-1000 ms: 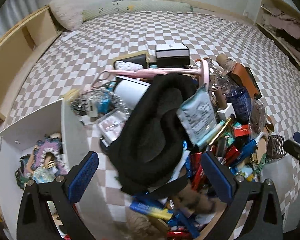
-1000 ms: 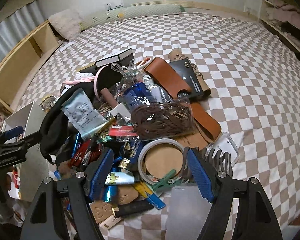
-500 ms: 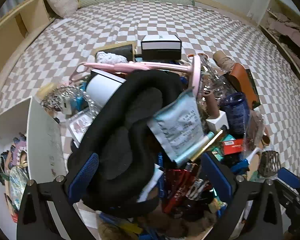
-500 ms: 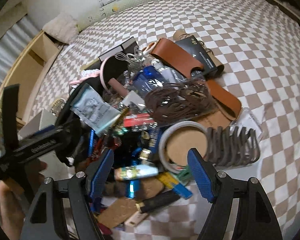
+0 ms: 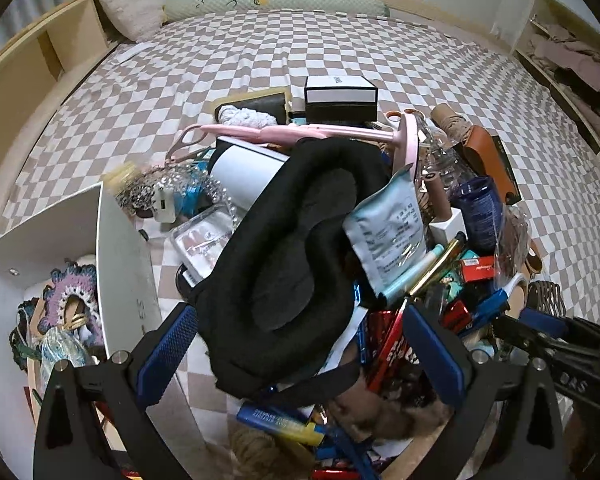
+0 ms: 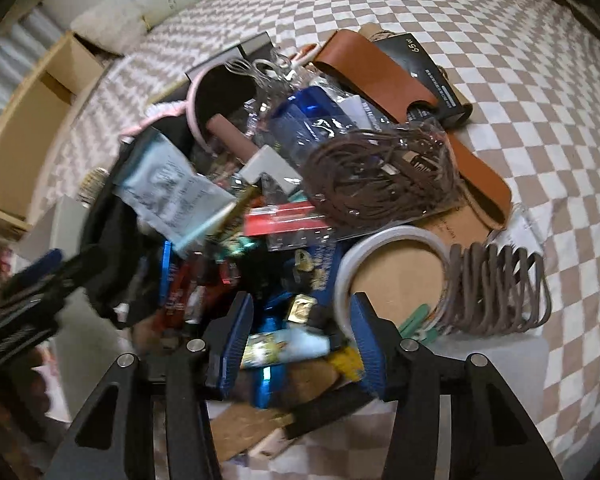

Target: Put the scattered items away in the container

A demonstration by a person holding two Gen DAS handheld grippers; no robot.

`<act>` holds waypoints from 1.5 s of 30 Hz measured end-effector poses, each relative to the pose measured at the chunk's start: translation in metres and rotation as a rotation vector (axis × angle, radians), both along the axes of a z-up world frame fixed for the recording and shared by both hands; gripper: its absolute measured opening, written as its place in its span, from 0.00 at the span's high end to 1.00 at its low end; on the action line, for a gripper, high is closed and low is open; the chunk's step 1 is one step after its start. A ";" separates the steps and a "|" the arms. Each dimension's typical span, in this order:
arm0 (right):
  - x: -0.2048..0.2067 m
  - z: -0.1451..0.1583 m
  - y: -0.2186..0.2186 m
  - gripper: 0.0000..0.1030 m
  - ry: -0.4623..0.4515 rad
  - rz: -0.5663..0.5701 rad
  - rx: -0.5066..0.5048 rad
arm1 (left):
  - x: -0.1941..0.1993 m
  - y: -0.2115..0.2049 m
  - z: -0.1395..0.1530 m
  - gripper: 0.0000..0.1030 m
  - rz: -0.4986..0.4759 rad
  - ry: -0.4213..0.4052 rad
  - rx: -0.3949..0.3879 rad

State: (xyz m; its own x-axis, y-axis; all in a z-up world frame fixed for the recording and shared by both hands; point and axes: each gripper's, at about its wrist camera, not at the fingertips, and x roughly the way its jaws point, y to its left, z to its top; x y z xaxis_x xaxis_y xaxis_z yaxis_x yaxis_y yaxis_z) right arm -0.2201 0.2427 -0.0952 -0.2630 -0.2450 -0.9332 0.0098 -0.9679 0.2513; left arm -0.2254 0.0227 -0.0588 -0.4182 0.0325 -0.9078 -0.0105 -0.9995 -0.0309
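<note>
Closure on my right gripper (image 6: pixel 300 340) is the change to record: a second ago its jaws stood wide above the pile, and they have just been closing while the gripper dropped toward the heap. A small printed tube (image 6: pixel 286 347) now lies crosswise between the blue pads (image 6: pixel 236 338). The frame is blurred, so I cannot confirm that the pads press on it; I judge them narrowed around it but not yet clamped. I read this as the start of a pick, with the tube as the next item bound for the container.

My left gripper (image 5: pixel 300 354) shows wide jaws with nothing gripped. It hangs over the black pouch (image 5: pixel 284 256), much as it did a second ago.

The container, a white box (image 5: pixel 120 264), appears properly only in the left view. It sits on the bed (image 5: pixel 260 60) just left of the pile, with crochet pieces (image 5: pixel 72 296) already inside. In the right view only a blurred pale corner of it shows at the left edge. The right view alone shows the tube between the pads, the tape ring (image 6: pixel 388 256) just beside them, and the brown coil (image 6: pixel 496 288) further right. Most of the pile remains outside the box, so I judge the task far from done.
</note>
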 end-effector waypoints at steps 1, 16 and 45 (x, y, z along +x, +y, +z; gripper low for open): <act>-0.002 -0.003 -0.001 0.57 -0.012 0.007 -0.004 | 0.001 -0.001 0.000 0.00 -0.001 -0.003 0.002; -0.001 -0.008 0.000 0.97 -0.035 0.054 -0.021 | 0.015 0.017 -0.002 0.00 -0.097 -0.023 0.038; 0.001 -0.002 0.024 0.97 -0.067 -0.070 -0.140 | 0.006 0.094 -0.041 0.49 -0.265 -0.178 0.048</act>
